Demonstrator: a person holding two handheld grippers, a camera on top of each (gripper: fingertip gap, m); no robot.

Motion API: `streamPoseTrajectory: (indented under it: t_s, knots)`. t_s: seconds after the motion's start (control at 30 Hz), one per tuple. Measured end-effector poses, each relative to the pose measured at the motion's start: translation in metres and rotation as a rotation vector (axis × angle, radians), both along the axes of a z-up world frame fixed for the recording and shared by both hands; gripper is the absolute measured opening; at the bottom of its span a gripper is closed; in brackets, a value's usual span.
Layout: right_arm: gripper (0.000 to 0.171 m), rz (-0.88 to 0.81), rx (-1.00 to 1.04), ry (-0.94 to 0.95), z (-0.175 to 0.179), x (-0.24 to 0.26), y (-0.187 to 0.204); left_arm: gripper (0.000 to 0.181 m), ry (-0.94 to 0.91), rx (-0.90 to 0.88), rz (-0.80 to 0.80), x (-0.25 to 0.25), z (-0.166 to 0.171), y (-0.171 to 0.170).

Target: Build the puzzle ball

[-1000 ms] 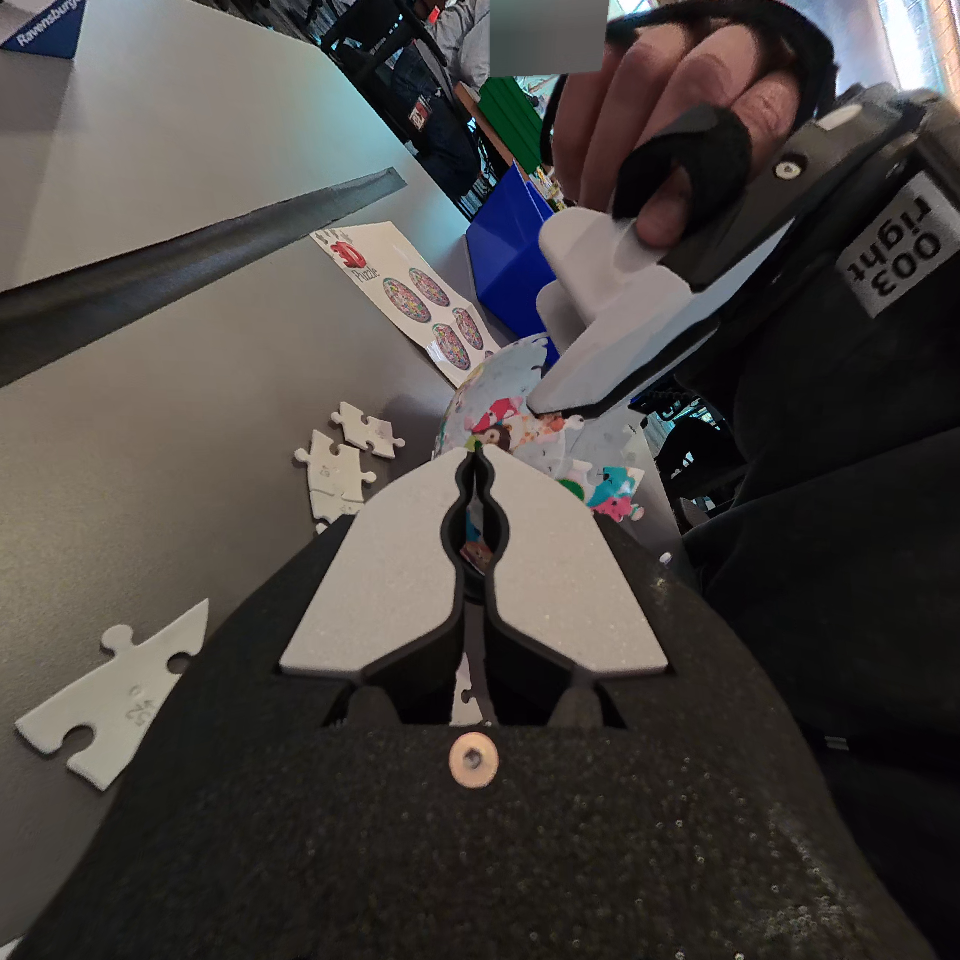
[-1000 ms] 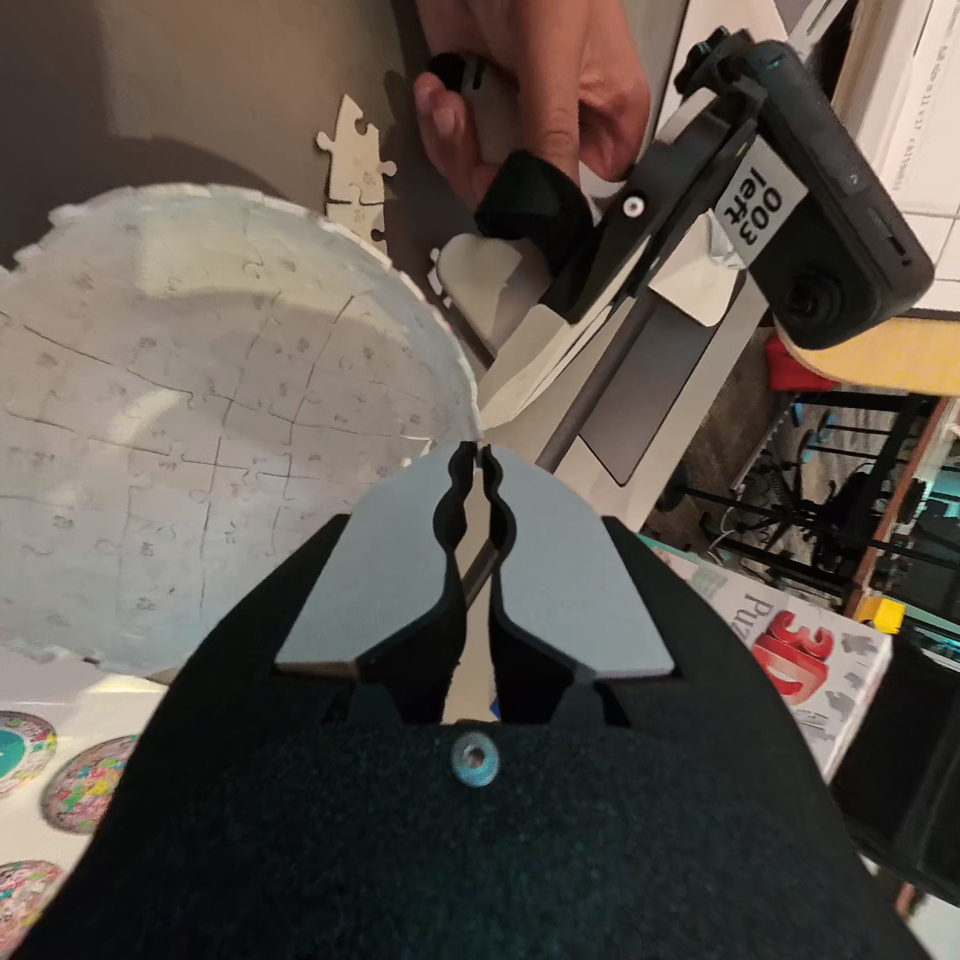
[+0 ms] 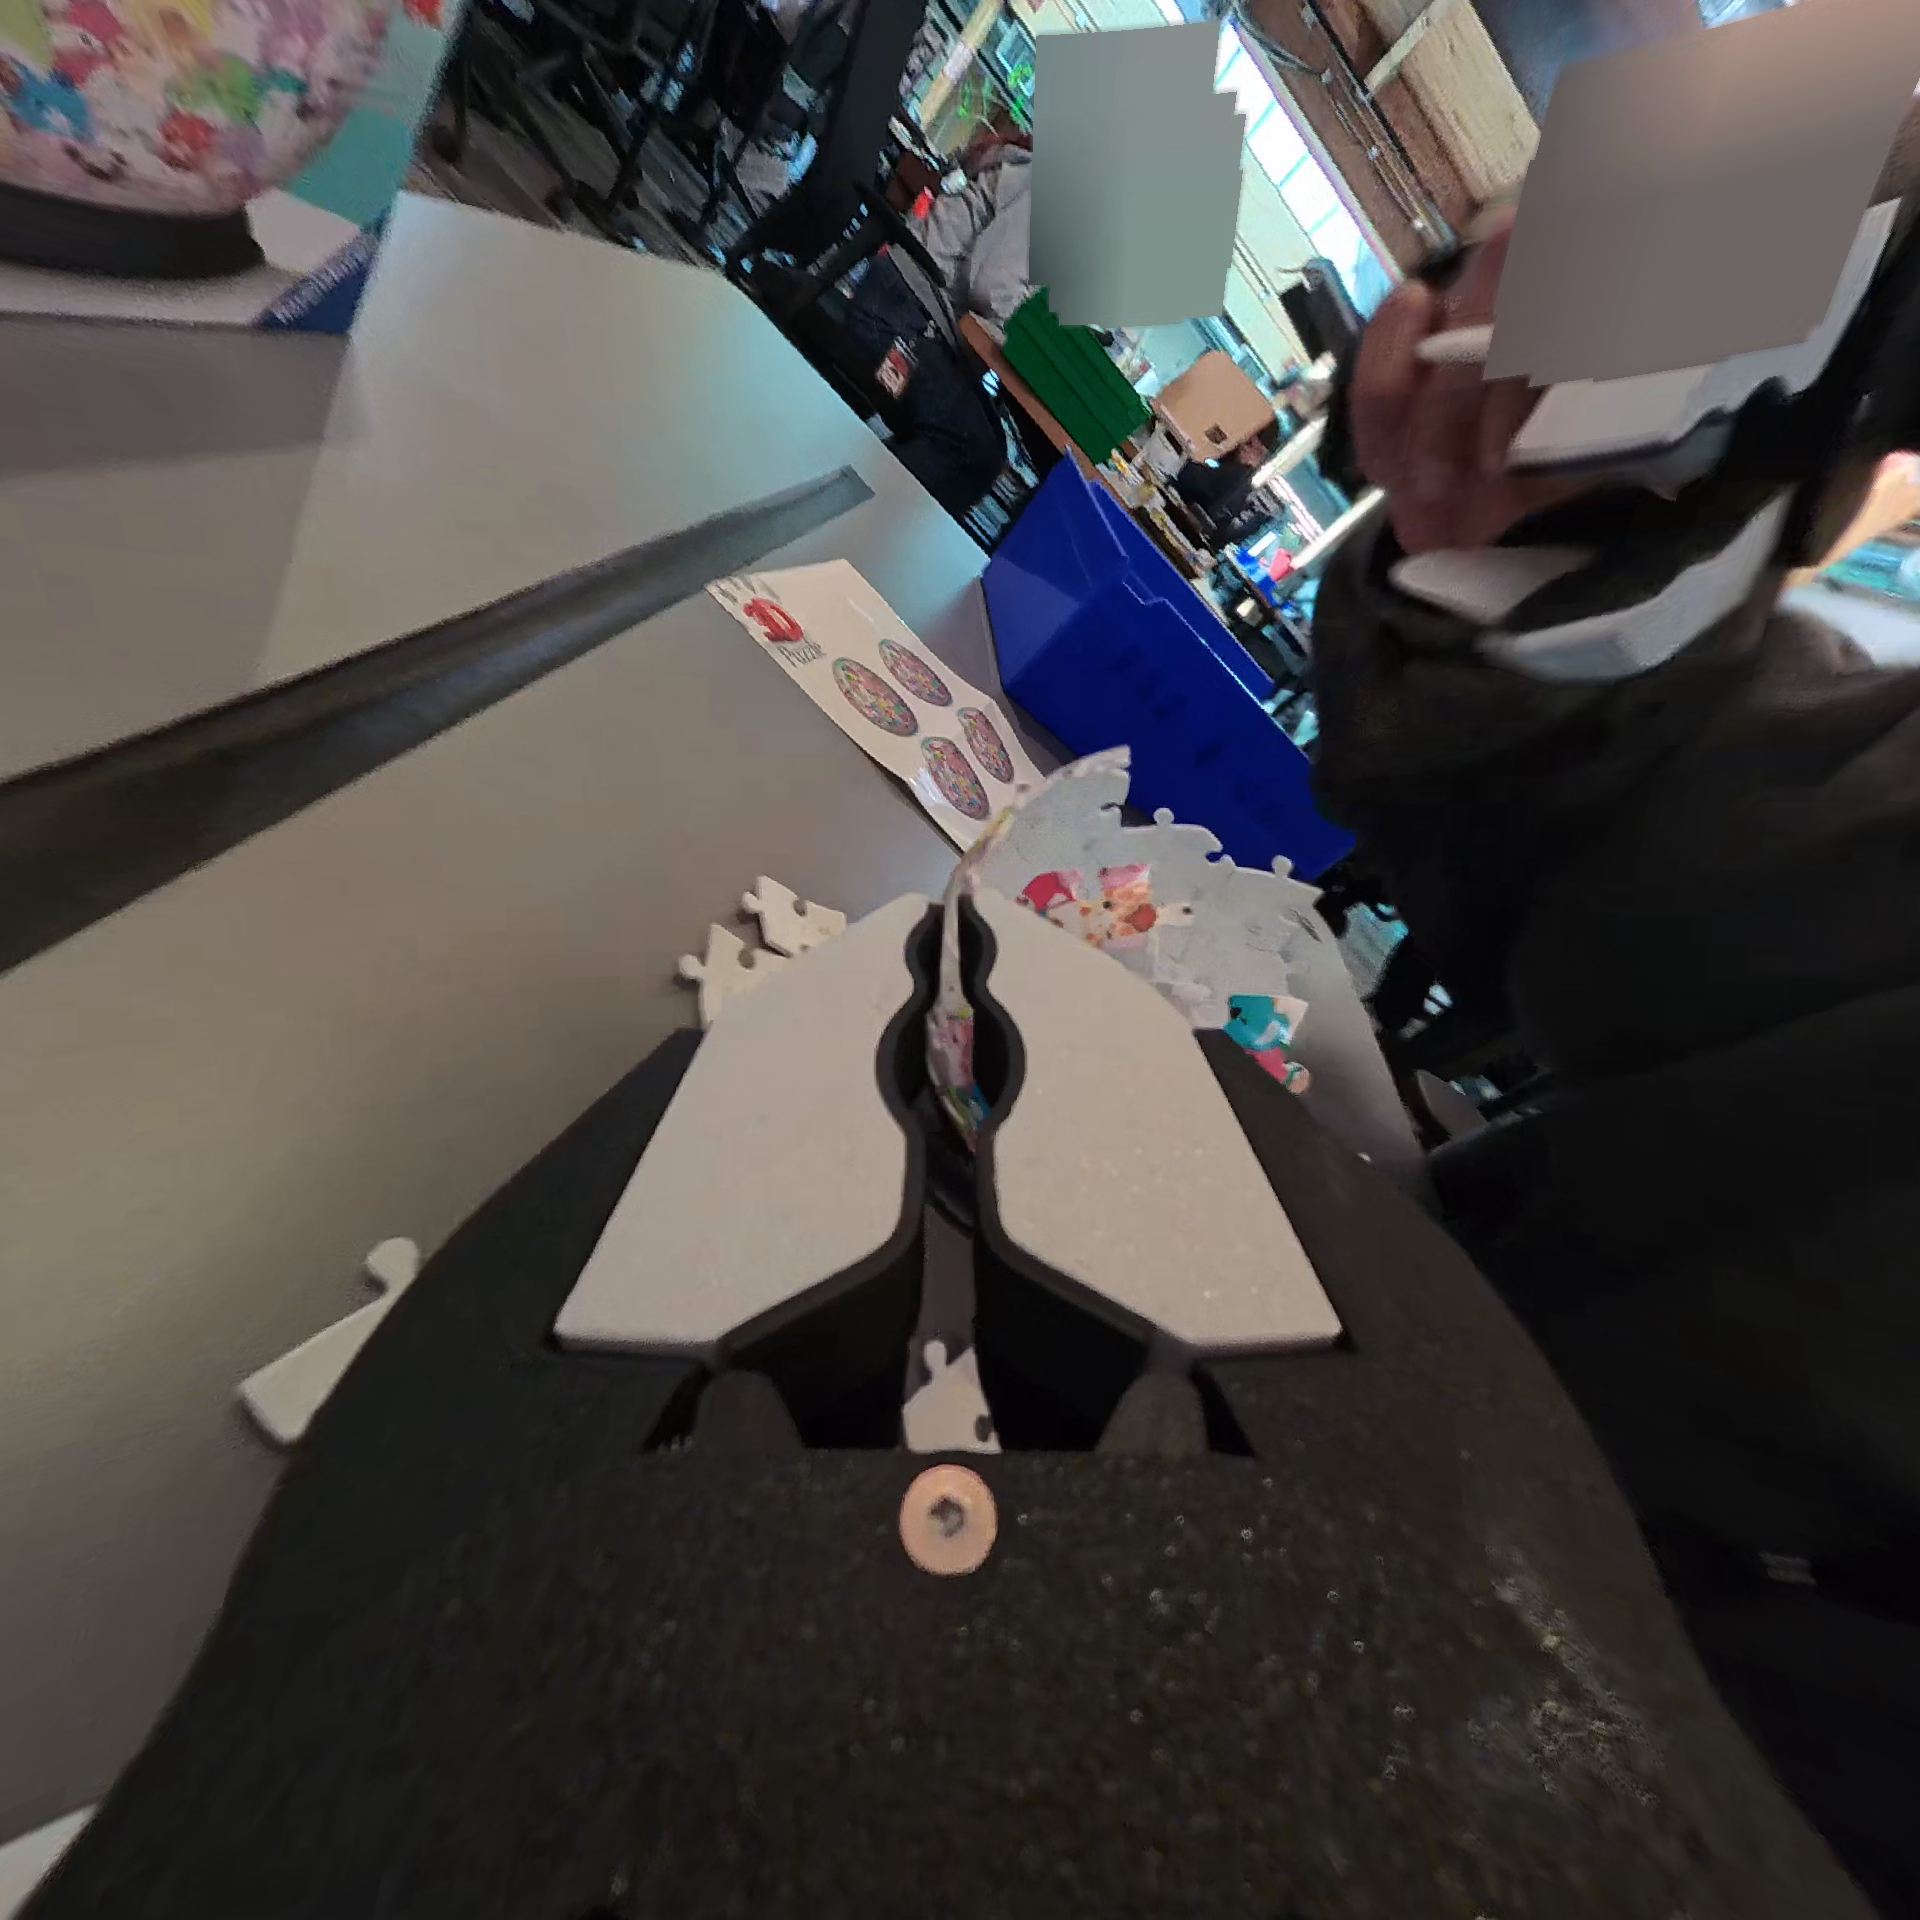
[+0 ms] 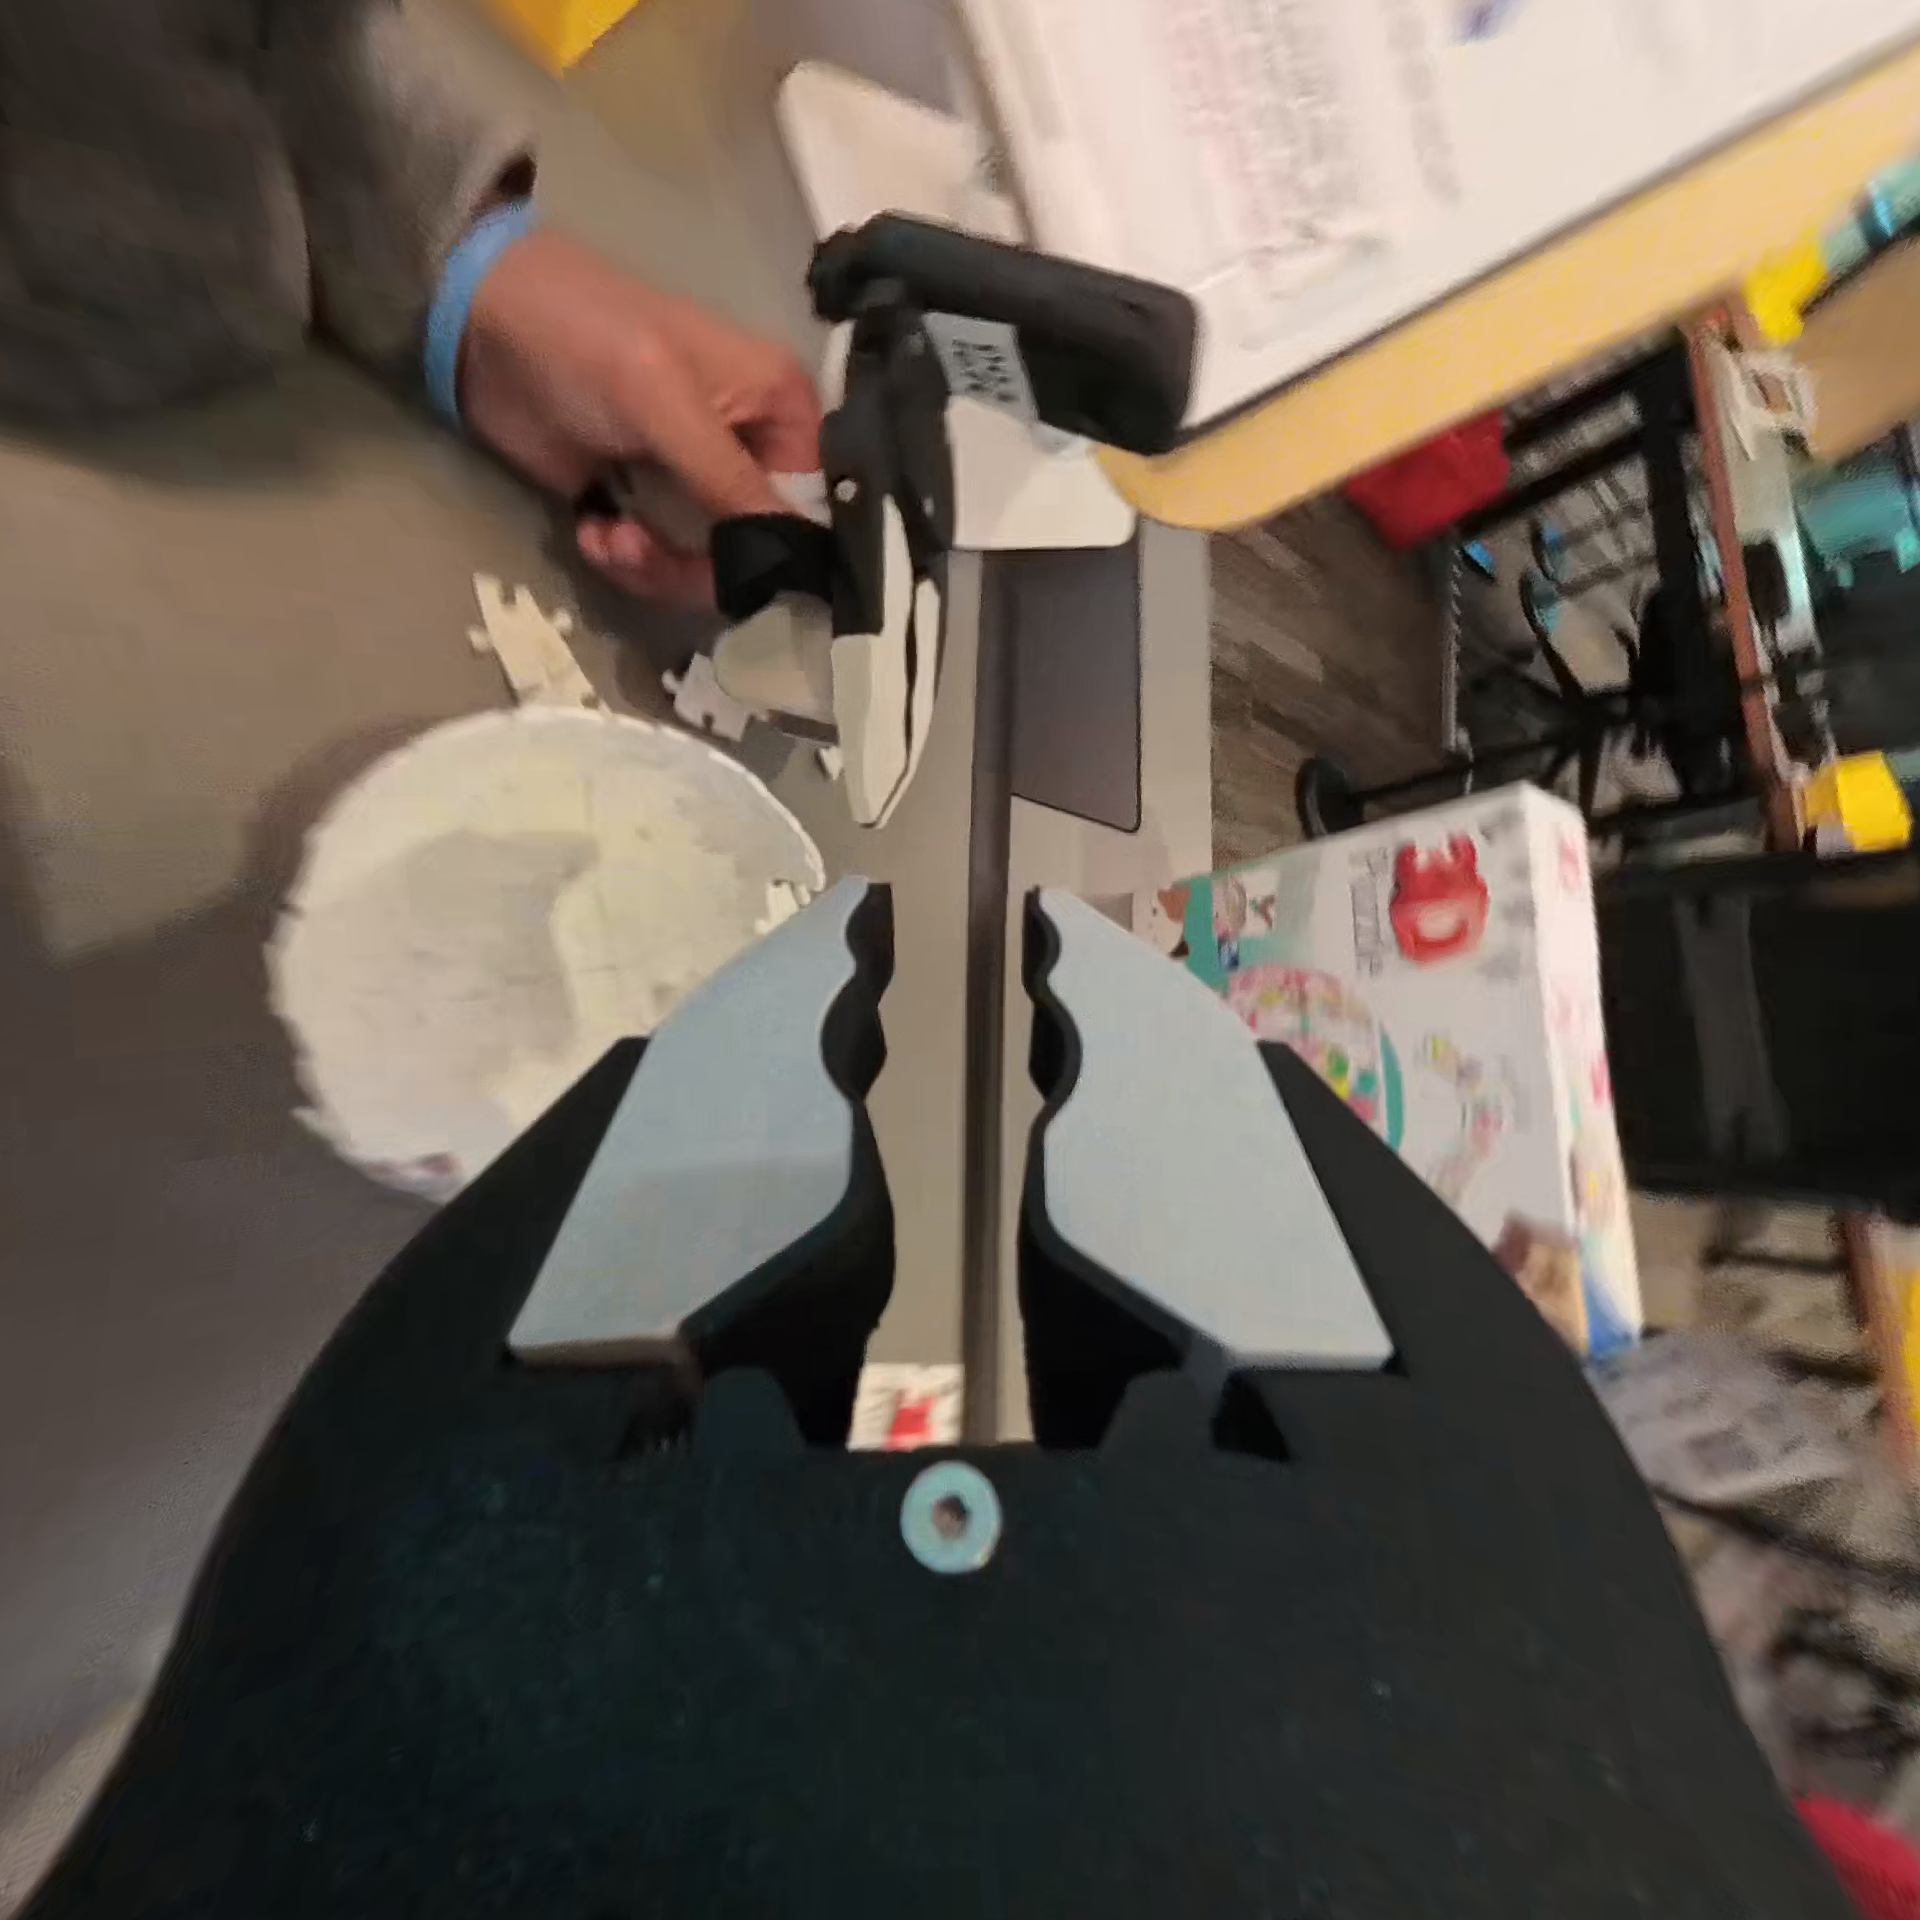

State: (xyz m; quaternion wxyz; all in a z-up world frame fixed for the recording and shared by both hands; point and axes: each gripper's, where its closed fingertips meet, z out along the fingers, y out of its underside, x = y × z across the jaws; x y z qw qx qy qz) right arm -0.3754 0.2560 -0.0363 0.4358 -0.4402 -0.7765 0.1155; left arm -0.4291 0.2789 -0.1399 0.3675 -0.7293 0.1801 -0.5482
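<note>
**Left gripper pinches the half-built ball**

The left gripper (image 3: pixel 951 914) is clenched on the rim of the puzzle shell (image 3: pixel 1143 914), at the frame's centre, holding it on the grey table (image 3: pixel 416 1039). Loose pieces (image 3: pixel 769 935) lie just left of it. The right gripper (image 4: pixel 956 904) is released, jaws apart, nothing between them; the white shell (image 4: pixel 499 914) sits to its left. A puzzle box (image 4: pixel 1455 987) stands at right.

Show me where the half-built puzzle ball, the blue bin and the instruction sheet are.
half-built puzzle ball (image 3: pixel 1132 914): left wrist view, on its printed outer shell.
blue bin (image 3: pixel 1132 665): left wrist view, on its near side wall.
instruction sheet (image 3: pixel 873 686): left wrist view, on its middle, among the round pictures.
</note>
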Motion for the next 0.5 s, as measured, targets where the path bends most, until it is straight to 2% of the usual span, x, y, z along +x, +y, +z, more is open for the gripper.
streamPoseTrajectory:
  t_s: [0.07,0.13,0.2,0.33,0.5]
  knots:
    - [0.023,-0.137,-0.086,0.127,0.019,0.03,-0.013,0.005,0.026,0.06,0.07,-0.009,0.004,0.008]
    - [0.023,-0.255,-0.153,0.244,0.019,0.063,-0.035,0.007,0.06,0.111,0.137,-0.019,0.006,0.015]
    - [0.023,-0.327,-0.205,0.316,-0.005,0.092,-0.064,0.011,0.079,0.14,0.172,-0.024,0.008,0.019]
    - [0.023,-0.418,-0.291,0.322,-0.075,0.132,-0.114,0.022,0.107,0.164,0.175,-0.025,0.013,0.018]
    - [0.022,-0.45,-0.344,0.398,-0.103,0.154,-0.149,0.024,0.28,0.123,0.189,-0.023,0.004,0.005]
